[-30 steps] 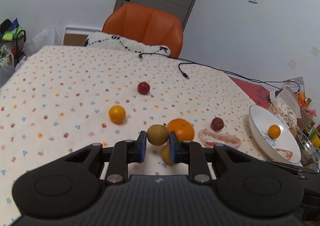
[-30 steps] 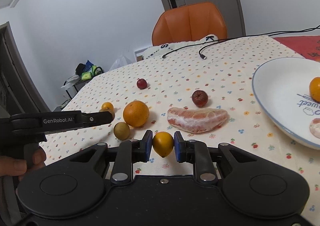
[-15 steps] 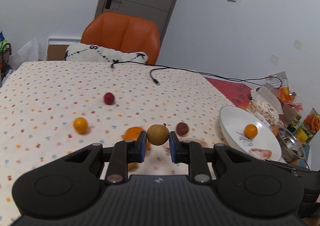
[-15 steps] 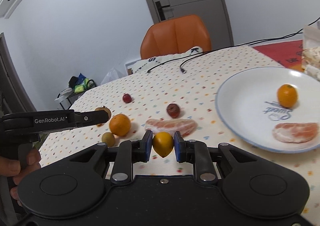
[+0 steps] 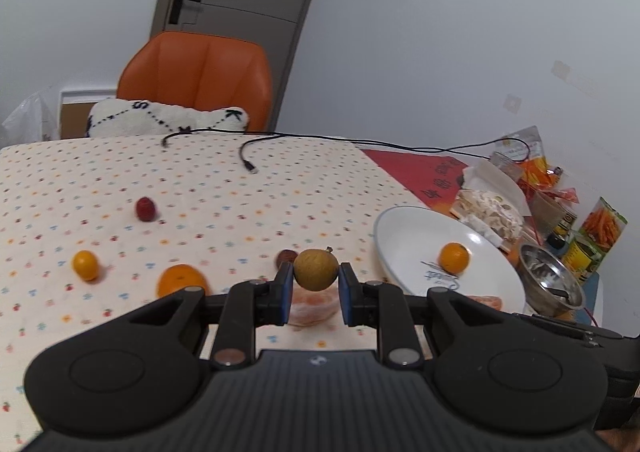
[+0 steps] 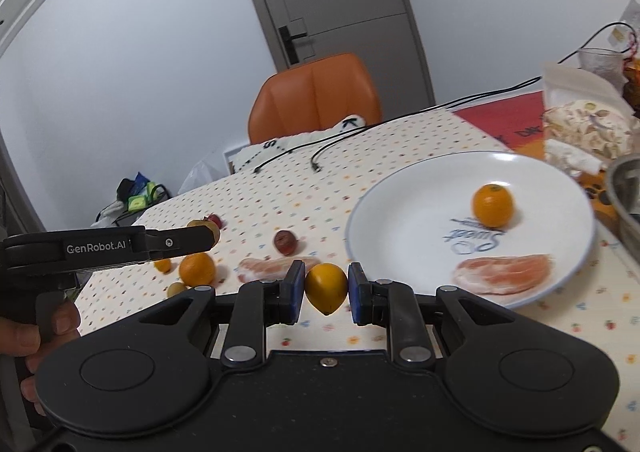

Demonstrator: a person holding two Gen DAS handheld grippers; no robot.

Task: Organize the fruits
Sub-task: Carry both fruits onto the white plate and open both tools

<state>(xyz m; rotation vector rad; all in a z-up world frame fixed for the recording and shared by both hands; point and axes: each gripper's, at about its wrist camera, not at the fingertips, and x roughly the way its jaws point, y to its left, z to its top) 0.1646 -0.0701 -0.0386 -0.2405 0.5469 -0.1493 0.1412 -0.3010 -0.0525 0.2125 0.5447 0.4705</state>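
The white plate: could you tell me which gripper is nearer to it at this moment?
Right. The right gripper, shut on a yellow fruit, hovers beside the white plate; the left gripper, holding a brownish fruit, sits farther away.

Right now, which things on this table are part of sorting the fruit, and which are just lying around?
Part of the job:
- brown fruit in the left gripper
- yellow fruit in the right gripper
- white plate with a small orange and a peeled segment
- loose orange and red fruit

Lying about:
- black cables
- snack bag
- metal bowl
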